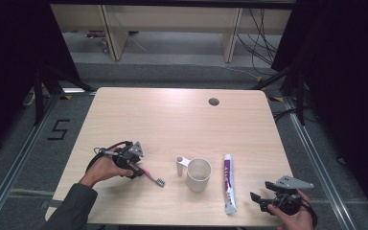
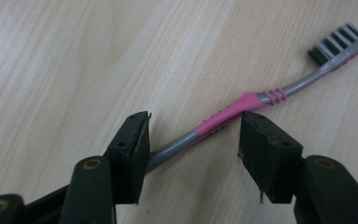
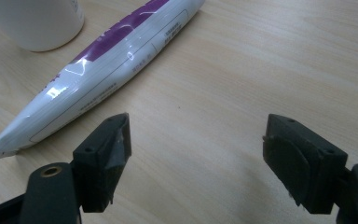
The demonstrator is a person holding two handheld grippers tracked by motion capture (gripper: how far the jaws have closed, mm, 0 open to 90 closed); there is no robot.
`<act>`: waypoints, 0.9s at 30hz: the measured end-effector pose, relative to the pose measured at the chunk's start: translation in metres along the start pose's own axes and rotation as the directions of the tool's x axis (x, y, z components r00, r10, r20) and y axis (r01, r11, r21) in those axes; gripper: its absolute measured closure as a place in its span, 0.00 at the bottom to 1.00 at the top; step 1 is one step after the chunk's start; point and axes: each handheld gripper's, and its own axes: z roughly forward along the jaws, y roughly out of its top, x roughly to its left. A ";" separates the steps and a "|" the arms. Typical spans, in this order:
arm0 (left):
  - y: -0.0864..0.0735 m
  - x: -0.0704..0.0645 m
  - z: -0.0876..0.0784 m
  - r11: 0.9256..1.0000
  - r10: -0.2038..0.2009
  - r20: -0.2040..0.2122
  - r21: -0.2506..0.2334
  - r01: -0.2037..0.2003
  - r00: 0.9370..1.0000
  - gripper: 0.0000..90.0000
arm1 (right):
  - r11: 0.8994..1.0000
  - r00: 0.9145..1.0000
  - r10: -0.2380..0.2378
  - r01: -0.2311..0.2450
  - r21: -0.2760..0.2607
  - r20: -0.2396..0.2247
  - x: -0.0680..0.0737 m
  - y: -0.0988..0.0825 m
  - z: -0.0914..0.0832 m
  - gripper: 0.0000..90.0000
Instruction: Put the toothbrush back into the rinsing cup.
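Evenly and softly lit from overhead on the pale surface (image 1: 172, 124) in the high view, with black, unlit drapes left and right and a dimmer floor behind; only short, faint shadows beside the cup (image 1: 199, 175) and the toothpaste tube (image 1: 228, 184); slightly soft and grainy throughout. Warmer and closer in both gripper views; sharp on wood grain and the toothbrush (image 2: 242, 105), blurred on the near jaws at the bottom edge; bright glare streaks along the glossy tube (image 3: 116, 60); diffuse shadow under the jaws.
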 end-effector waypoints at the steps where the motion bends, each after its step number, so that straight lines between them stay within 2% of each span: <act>1: 0.000 0.000 0.000 1.000 -0.001 0.007 0.007 0.001 1.000 0.52 | 1.000 1.000 0.013 -0.013 0.011 -0.011 0.001 0.000 0.000 0.27; 2: 0.001 0.000 0.000 1.000 0.001 0.008 0.016 -0.001 1.000 0.52 | 1.000 1.000 0.013 -0.013 0.011 -0.011 0.001 0.000 0.000 0.27; 3: 0.001 0.000 -0.001 1.000 0.000 0.009 0.020 0.000 1.000 0.54 | 0.999 0.999 -0.036 0.036 -0.008 0.009 -0.002 0.001 0.000 0.27; 4: 0.001 0.000 -0.001 1.000 0.002 0.013 0.027 -0.002 1.000 0.56 | 0.999 0.999 -0.039 0.039 -0.011 0.005 -0.003 0.001 0.000 0.27; 5: 0.002 -0.001 -0.001 0.999 0.005 0.016 0.031 -0.005 1.000 0.58 | 0.999 0.999 -0.034 0.034 -0.006 -0.001 -0.003 0.001 0.000 0.27; 6: 0.002 -0.002 -0.002 0.999 0.010 0.021 0.042 -0.011 1.000 0.61 | 1.000 1.000 0.005 -0.005 0.007 -0.009 0.000 0.000 0.000 0.28; 8: 0.005 -0.007 -0.003 0.998 0.010 0.036 0.062 -0.012 0.999 0.65 | 1.000 1.000 -0.003 0.003 -0.001 -0.007 -0.001 0.000 0.000 0.28; 9: 0.006 -0.008 -0.003 0.997 0.029 0.038 0.072 -0.031 0.999 0.66 | 1.000 1.000 0.003 -0.003 0.003 -0.008 0.000 0.000 0.000 0.28; 12: 0.007 -0.010 -0.002 0.996 0.029 0.049 0.082 -0.033 0.998 0.68 | 1.000 1.000 0.006 -0.006 0.005 -0.012 0.000 0.000 0.000 0.28; 13: 0.008 -0.011 -0.002 0.996 0.023 0.052 0.086 -0.027 0.998 0.70 | 1.000 1.000 0.003 -0.003 0.005 -0.011 0.000 0.000 0.000 0.28; 14: 0.008 -0.012 -0.001 0.995 0.028 0.054 0.093 -0.033 0.998 0.71 | 1.000 1.000 -0.021 0.021 -0.005 -0.006 -0.002 0.000 0.000 0.28; 18: 0.010 -0.016 -0.001 0.992 0.045 0.068 0.116 -0.052 0.997 0.77 | 1.000 1.000 -0.020 0.020 -0.001 -0.006 -0.002 0.001 0.000 0.28; 20: 0.011 -0.018 -0.001 0.991 0.041 0.072 0.122 -0.050 0.997 0.79 | 1.000 1.000 -0.030 0.030 -0.006 0.002 -0.002 0.000 0.000 0.28; 21: 0.012 -0.018 -0.001 0.990 0.042 0.076 0.133 -0.052 0.996 0.80 | 1.000 1.000 -0.009 0.009 0.001 -0.008 -0.001 0.000 0.000 0.28; 22: 0.013 -0.019 -0.001 0.989 0.040 0.079 0.141 -0.051 0.996 0.83 | 0.999 0.999 -0.042 0.042 -0.007 0.002 -0.003 0.000 0.000 0.28; 23: 0.014 -0.020 -0.001 0.988 0.033 0.075 0.146 -0.044 0.997 0.83 | 0.999 0.999 -0.042 0.042 -0.007 0.002 -0.003 0.000 0.000 0.28; 24: 0.016 -0.021 -0.002 0.984 0.010 0.073 0.175 -0.022 0.997 0.86 | 1.000 1.000 -0.023 0.023 0.001 -0.021 -0.002 0.000 0.001 0.28; 26: 0.017 -0.021 -0.002 0.984 0.013 0.073 0.175 -0.025 0.997 0.87 | 1.000 0.999 -0.024 0.024 0.004 -0.023 -0.002 0.000 0.001 0.28; 27: 0.019 -0.022 -0.003 0.982 -0.003 0.071 0.190 -0.010 0.997 0.88 | 0.999 0.999 -0.045 0.045 -0.005 -0.004 -0.002 0.001 0.001 0.28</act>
